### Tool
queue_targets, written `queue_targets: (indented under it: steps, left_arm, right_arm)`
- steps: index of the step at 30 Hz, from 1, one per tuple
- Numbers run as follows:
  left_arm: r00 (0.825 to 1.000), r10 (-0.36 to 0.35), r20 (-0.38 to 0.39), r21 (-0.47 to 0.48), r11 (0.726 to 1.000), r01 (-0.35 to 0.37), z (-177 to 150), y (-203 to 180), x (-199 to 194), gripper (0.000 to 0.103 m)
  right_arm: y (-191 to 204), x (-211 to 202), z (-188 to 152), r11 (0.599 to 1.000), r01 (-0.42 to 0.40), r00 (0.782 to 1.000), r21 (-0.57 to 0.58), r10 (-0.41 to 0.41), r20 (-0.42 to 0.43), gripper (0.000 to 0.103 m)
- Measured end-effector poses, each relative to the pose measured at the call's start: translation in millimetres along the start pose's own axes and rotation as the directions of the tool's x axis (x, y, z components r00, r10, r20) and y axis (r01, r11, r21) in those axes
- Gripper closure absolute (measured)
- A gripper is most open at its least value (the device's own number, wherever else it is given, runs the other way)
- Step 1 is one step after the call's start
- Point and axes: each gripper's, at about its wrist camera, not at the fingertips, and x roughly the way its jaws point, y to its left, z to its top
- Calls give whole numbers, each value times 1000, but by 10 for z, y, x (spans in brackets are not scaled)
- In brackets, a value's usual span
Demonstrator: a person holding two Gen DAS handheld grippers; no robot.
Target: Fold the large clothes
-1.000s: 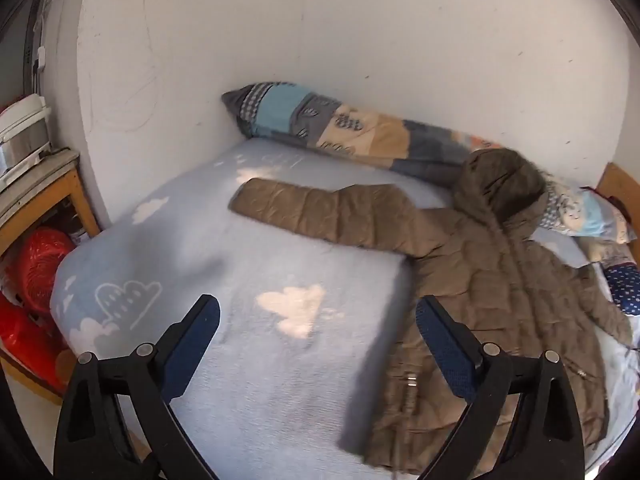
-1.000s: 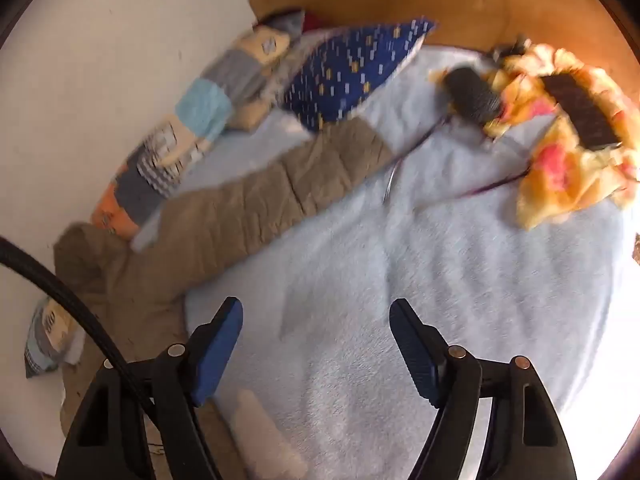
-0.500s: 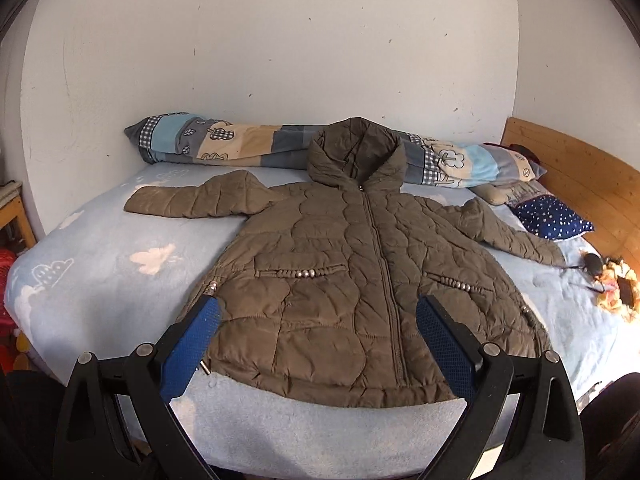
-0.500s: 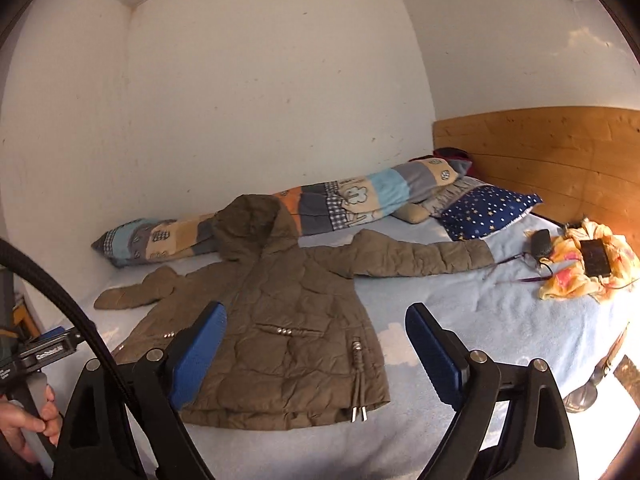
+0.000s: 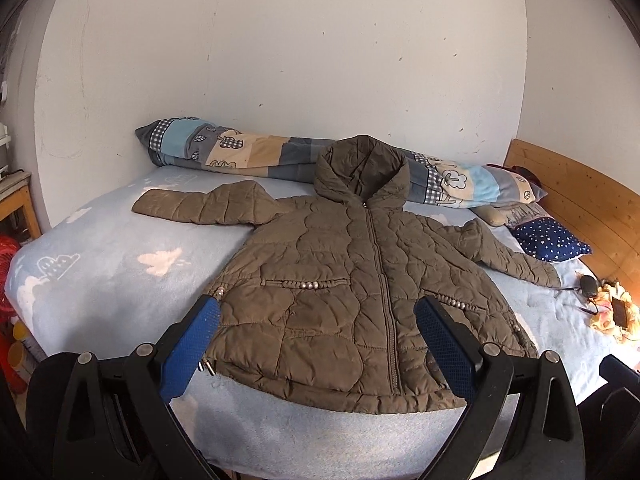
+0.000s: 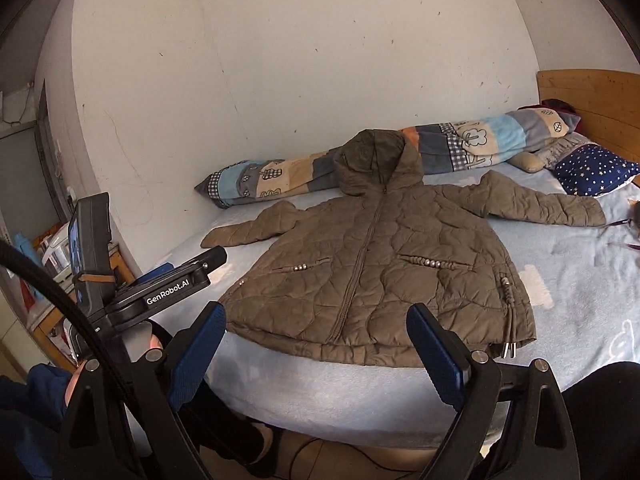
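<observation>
An olive-brown quilted hooded jacket [image 5: 352, 288] lies flat and face up on a bed covered by a light blue fleece blanket with white cloud prints [image 5: 104, 280], zipper closed, both sleeves spread outward and the hem near the front edge of the bed. The hood rests against a long patchwork bolster in blue, beige and grey [image 5: 248, 154] that runs along the white wall. A dark blue star-print pillow [image 5: 550, 238] sits near the wooden headboard [image 5: 576, 192], just beyond the cuff of one sleeve. The left gripper [image 5: 316, 352], with black arms and blue finger pads, is released: its jaws stand wide apart in front of the hem, not touching the fabric. The right gripper [image 6: 316, 354] is likewise released, jaws spread wide, short of the jacket hem. In the right wrist view the left gripper body appears at the left, beside the bed edge.
</observation>
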Motion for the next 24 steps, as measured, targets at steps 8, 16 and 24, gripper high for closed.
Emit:
queue_targets:
  steps: [8,16,24]
  left_arm:
    - [1000,7,-27,-8,1000,-7,-42,43,114,5]
    - [997,63,-34,-2,998,-63,92,114,359,5]
    - [991,131,27,92,987,-133,381,-42,867,5]
  right_arm:
    - [10,59,59,999,51,998,12,-51,-30,8]
    - [-68,426,407,978,186,982,-95,-183,36,8]
    - [-424,986,641,968,232,973,-99,-233,10,5]
